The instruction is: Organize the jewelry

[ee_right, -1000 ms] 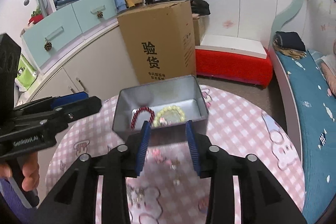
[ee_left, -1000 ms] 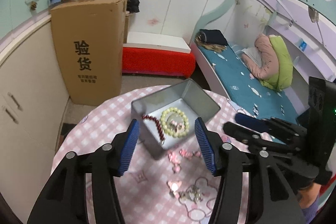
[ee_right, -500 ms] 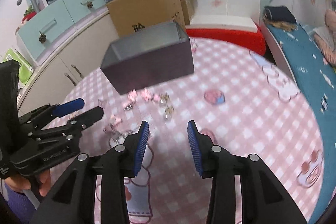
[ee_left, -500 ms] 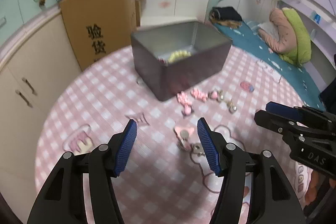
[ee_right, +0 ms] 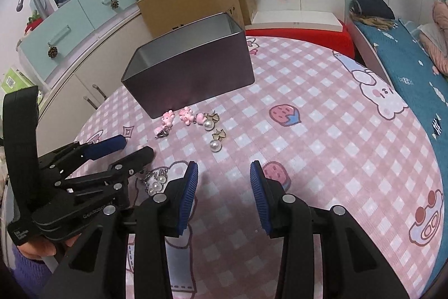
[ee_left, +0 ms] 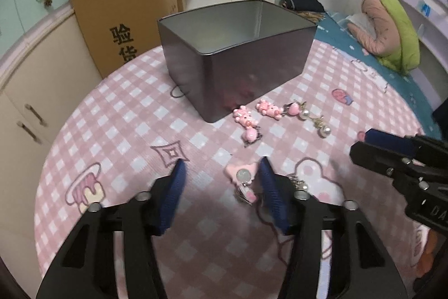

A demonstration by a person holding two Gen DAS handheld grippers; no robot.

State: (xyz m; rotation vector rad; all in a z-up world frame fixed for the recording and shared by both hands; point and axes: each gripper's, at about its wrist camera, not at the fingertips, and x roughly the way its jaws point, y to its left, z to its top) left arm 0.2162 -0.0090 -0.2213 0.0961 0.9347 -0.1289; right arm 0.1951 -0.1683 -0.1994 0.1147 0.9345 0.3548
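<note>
A grey metal tin (ee_left: 238, 52) stands on the round pink checked table (ee_left: 117, 131); it also shows in the right wrist view (ee_right: 193, 69), its inside hidden. Pink bear charms (ee_left: 246, 119) and pearl earrings (ee_left: 322, 128) lie in front of it, seen too in the right wrist view as charms (ee_right: 179, 116) and pearls (ee_right: 214, 143). My left gripper (ee_left: 221, 173) is open, low over the table, with a pink hair clip (ee_left: 242, 177) between its fingers. My right gripper (ee_right: 224, 173) is open and empty above bare cloth. The left gripper (ee_right: 137, 150) lies left of it.
A cardboard box (ee_left: 126, 18) stands behind the table by cream cabinets (ee_left: 30, 102). A bed with a teal sheet (ee_right: 414, 80) runs along the right. More small pearl pieces (ee_right: 155, 181) lie by the left gripper's tips.
Both grippers have pulled back from above the tin and dropped low over the table. The bracelets inside the tin are out of sight now. The left gripper has closed in around the pink clip.
</note>
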